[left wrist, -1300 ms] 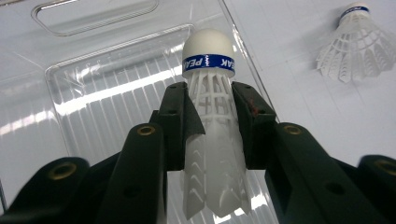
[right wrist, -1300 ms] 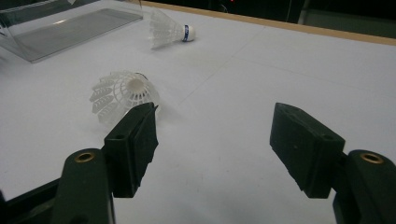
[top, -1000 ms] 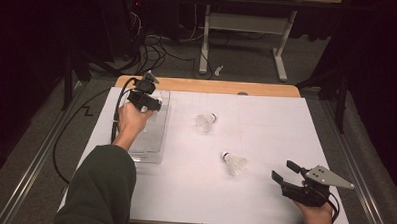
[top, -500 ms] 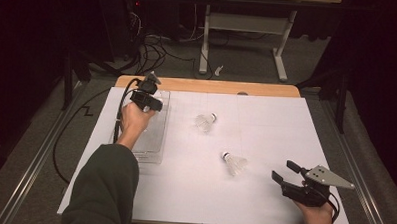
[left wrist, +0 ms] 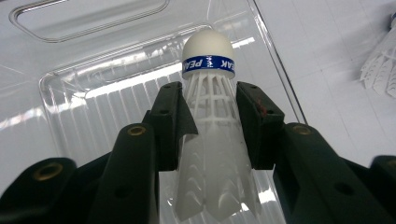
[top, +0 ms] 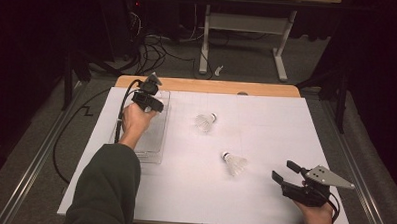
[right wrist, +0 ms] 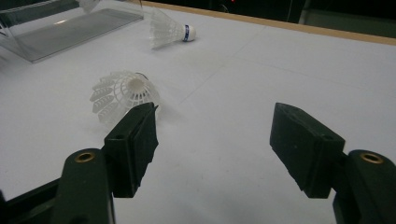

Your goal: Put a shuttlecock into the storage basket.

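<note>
Three times met a shuttlecock on this desk. Found the first, a white plastic shuttlecock with a blue band under its cork [left wrist: 208, 70], between the jaws of the left tool [left wrist: 210, 121], cork pointing away from the hand and over a clear plastic tray [left wrist: 93, 93]. Saw those jaws just easing apart, with both pads lying against the skirt and nipping it lightly. Placed that left tool [top: 148, 96] in the high view above the far end of the tray [top: 153, 140], at the desk's left side.

Found the second, a white shuttlecock lying on its side [top: 233, 163], near the right tool [top: 284, 171] but not touching it, and the third, a white shuttlecock farther off [top: 205, 122], near mid-desk, just right of the tray. Saw the right tool [right wrist: 215, 135] low over the near right corner, jaws spread wide with nothing between them, the second shuttlecock [right wrist: 122, 93] just beyond its left jaw and the third [right wrist: 170, 31] well beyond.

Noted a white sheet [top: 266, 124] covering almost the whole desk, with a strip of pale wooden edge [top: 212, 86] bare along the far side. Noted beyond it a dark room: grey carpet floor [top: 248, 68], a tangle of black cables [top: 154, 45] and a white-legged frame [top: 205, 47].
</note>
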The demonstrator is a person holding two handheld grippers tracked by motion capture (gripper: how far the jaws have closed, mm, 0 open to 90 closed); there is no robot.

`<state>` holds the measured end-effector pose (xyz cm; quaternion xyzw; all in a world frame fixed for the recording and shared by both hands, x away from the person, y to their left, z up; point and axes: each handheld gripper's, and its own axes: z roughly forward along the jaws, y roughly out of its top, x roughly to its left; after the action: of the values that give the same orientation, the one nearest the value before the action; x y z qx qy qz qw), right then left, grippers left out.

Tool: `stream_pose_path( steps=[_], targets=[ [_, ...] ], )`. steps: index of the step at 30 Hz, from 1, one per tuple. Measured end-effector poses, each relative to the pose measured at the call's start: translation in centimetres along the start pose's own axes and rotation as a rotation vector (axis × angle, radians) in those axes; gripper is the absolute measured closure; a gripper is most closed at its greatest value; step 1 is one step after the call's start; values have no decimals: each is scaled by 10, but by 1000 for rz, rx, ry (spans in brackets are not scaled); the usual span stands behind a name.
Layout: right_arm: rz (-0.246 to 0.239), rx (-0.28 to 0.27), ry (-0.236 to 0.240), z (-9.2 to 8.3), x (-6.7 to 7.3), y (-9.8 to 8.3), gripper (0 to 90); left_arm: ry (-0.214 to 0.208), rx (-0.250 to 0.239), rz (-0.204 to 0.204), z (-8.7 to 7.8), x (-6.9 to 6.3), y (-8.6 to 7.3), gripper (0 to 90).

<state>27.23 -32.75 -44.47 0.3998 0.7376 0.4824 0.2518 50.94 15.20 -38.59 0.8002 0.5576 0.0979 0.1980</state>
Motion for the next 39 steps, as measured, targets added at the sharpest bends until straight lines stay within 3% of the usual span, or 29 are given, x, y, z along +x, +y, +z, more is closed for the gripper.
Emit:
stream_pose_path(
  steps=[8,19,28,31,39],
  targets=[
    [-2,0,0,0,0,0,327,12,-14,-10,2,0,0,488],
    [-3,-1,-2,0,0,0,326,9,-77,4,-12,-6,-3,399],
    [-3,-3,-2,-1,1,0,327,-18,-151,17,-27,-15,-9,379],
    [-4,-3,-2,0,1,0,326,-4,-178,32,-34,-19,-11,385],
    [-4,-4,-2,-1,1,0,327,-13,-211,48,-42,-21,-19,393]
  ],
)
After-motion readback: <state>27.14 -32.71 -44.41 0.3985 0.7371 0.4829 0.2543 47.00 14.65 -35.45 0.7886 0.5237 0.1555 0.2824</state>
